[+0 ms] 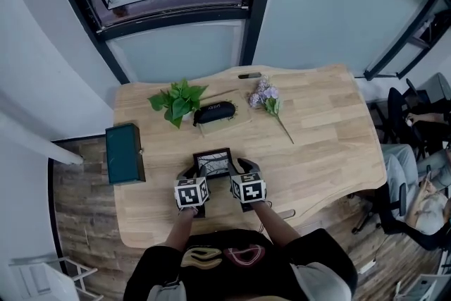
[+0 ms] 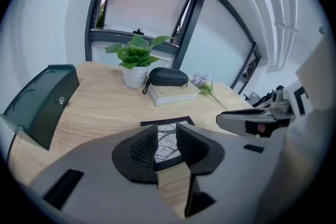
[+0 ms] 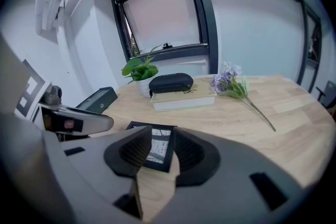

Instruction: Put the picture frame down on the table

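The black picture frame (image 1: 213, 161), with a branch print under its glass, lies flat on the wooden table (image 1: 317, 123) near the front edge. My left gripper (image 1: 190, 173) hovers over the frame's left side and my right gripper (image 1: 242, 168) over its right side. In the left gripper view the frame (image 2: 169, 126) shows through the gap of the left gripper (image 2: 167, 147), whose pads are apart and not touching it. In the right gripper view the frame (image 3: 158, 145) lies below the right gripper (image 3: 160, 152), which is open too.
A dark green box (image 1: 125, 153) sits at the table's left edge. Behind the frame are a potted plant (image 1: 177, 101), a black case on a book (image 1: 215, 113) and a lilac sprig (image 1: 268, 101). A pen (image 1: 249, 75) lies at the far edge. A person sits at the right (image 1: 423, 173).
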### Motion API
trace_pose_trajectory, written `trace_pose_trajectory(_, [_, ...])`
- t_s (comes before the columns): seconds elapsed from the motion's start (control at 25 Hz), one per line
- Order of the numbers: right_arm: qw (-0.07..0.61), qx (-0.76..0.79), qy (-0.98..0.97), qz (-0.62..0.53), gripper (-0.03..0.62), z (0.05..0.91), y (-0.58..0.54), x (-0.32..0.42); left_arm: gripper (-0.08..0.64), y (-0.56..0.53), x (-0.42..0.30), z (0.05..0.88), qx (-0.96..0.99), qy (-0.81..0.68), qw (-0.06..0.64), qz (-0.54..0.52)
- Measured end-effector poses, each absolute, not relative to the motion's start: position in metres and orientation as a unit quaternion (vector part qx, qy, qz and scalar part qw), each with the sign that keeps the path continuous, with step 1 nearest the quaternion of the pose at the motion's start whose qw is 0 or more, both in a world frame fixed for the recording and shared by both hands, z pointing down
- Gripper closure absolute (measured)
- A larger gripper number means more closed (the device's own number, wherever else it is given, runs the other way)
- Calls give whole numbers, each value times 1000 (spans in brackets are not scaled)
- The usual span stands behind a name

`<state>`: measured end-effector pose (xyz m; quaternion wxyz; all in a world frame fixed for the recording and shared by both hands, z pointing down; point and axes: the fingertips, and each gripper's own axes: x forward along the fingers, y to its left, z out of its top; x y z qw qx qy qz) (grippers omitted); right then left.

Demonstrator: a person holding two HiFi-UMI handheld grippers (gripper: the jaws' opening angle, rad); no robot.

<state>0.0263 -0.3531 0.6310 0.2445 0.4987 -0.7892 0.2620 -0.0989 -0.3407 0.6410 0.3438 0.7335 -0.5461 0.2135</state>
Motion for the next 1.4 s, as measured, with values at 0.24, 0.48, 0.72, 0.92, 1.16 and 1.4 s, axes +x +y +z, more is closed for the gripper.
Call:
trace_pose_trajectory(0.24, [223,502,-798,247,459,611,-345,25,456,-330,-106,624,736,-557,332,193])
trace_pose_trajectory(0.48, [211,505,-803,237,459,600,-331,26,462,-322,-107,598,759,-557,292,169])
trace_pose_trajectory(0.72, [200,513,-805,221,459,589,-320,33,467,-312,-102,580,773,-553,273,148])
trace_pose_trajectory(0.92, [181,526,-805,208,481,573,-310,36,480,-301,-97,572,780,-548,269,137])
trace_pose_trajectory(1.16, [158,537,-805,196,522,559,-298,39,486,-295,-103,557,778,-568,239,123])
trace_pose_trajectory(1.4, [160,542,-804,184,547,553,-293,39,508,-292,-102,543,784,-569,226,103])
